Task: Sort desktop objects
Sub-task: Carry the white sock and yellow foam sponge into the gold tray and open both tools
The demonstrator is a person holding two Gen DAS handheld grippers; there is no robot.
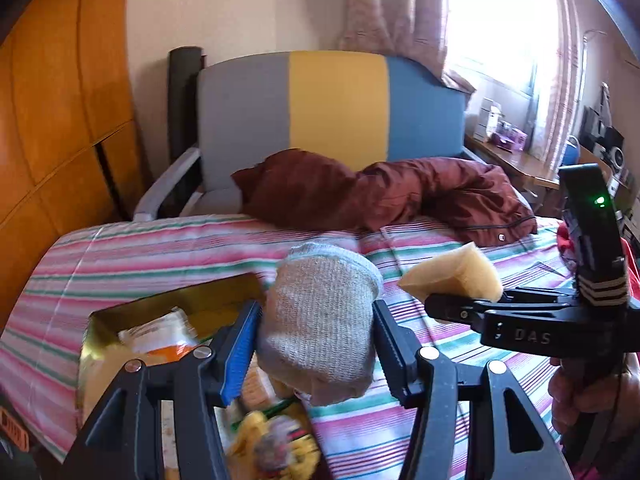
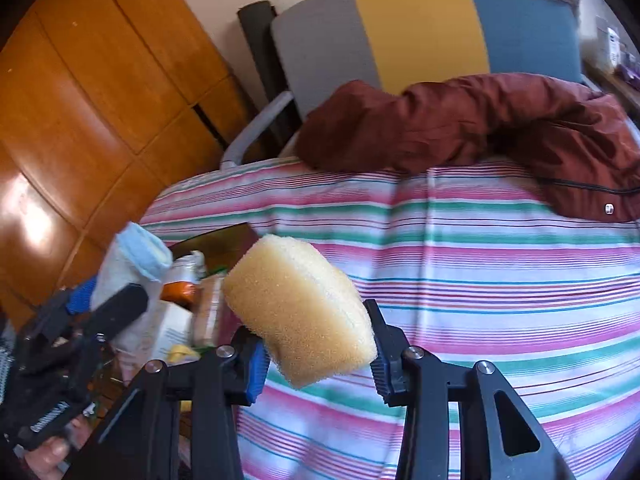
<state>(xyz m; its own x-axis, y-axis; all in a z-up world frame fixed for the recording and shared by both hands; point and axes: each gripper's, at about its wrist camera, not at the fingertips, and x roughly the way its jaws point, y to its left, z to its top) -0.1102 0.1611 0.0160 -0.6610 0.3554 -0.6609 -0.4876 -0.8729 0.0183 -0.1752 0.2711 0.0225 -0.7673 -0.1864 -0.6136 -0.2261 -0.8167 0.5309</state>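
A: The rolled grey sock (image 1: 320,320) is pinched in the left claw (image 1: 316,344), up in the air above the striped bed (image 1: 400,420).

B: And the yellow sponge (image 2: 300,312)?

A: Squeezed in the right claw (image 2: 316,344), also lifted clear of the sheet. My guess is both are being carried off for sorting.

B: From that gold box (image 1: 168,300) at the bed's near-left edge?

A: Likely. It holds packets and clutter. The maroon jacket (image 1: 400,196) lies by the headboard (image 1: 332,104), well apart.

The right gripper (image 1: 436,304) carries the white letters "DAS" on its black side, just beside the yellow sponge (image 1: 456,276). Other print is too blurred to read.
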